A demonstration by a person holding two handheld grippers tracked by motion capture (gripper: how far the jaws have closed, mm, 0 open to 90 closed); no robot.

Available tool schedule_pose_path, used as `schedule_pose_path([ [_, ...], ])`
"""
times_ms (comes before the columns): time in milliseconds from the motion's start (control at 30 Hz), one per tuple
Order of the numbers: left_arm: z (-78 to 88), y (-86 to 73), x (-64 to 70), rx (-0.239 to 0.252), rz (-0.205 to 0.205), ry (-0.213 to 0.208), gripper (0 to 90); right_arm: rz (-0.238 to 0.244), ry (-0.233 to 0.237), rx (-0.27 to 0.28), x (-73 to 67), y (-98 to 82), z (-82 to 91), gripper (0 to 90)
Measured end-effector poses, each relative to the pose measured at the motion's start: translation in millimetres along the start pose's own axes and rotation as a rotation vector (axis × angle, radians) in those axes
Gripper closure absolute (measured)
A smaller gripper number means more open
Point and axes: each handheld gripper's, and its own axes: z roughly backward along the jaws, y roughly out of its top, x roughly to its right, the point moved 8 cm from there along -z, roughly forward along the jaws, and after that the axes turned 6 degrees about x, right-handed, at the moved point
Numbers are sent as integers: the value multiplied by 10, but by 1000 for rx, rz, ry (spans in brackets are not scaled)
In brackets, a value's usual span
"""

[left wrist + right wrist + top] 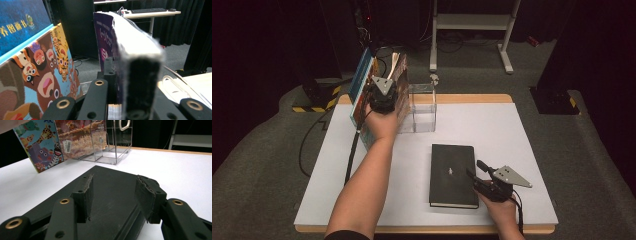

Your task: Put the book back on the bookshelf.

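Currently: shelving of books, step in hand. Left tool (382, 95), jaws pressed on a purple-covered book (117, 50), holds it upright at the bench's (512, 130) far left, beside picture books (362, 87) leaning by a clear acrylic rack (422, 107). Right tool (115, 192), jaws spread and gripping nothing, hovers over a black book (453, 175) lying flat near the front edge (apparently next in line). Next move, by judgement: stand the purple book among the others, then release.

Yellow Chinese characters "养图画书" are printed on the blue picture-book cover (17, 22); the purple book's (106, 40) lettering cannot be read.
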Motion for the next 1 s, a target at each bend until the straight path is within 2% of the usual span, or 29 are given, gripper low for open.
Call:
schedule_pose_path([
  [267, -64, -36, -39, 6, 12, 18, 840, -2, 0, 1, 7, -2, 0, 486],
  [433, -84, -38, -41, 9, 15, 15, 840, -6, -1, 1, 13, -2, 1, 486],
  [567, -88, -42, -29, 7, 2, 11, 839, -6, 1, 1, 11, -3, -1, 487],
  [800, -106, -23, -1, 21, 7, 11, 840, -8, 3, 2, 6, -4, -4, 487],
  [1000, -81, -67, 15, 23, -4, 6, 839, -9, 3, 3, 10, -1, -1, 488],
])
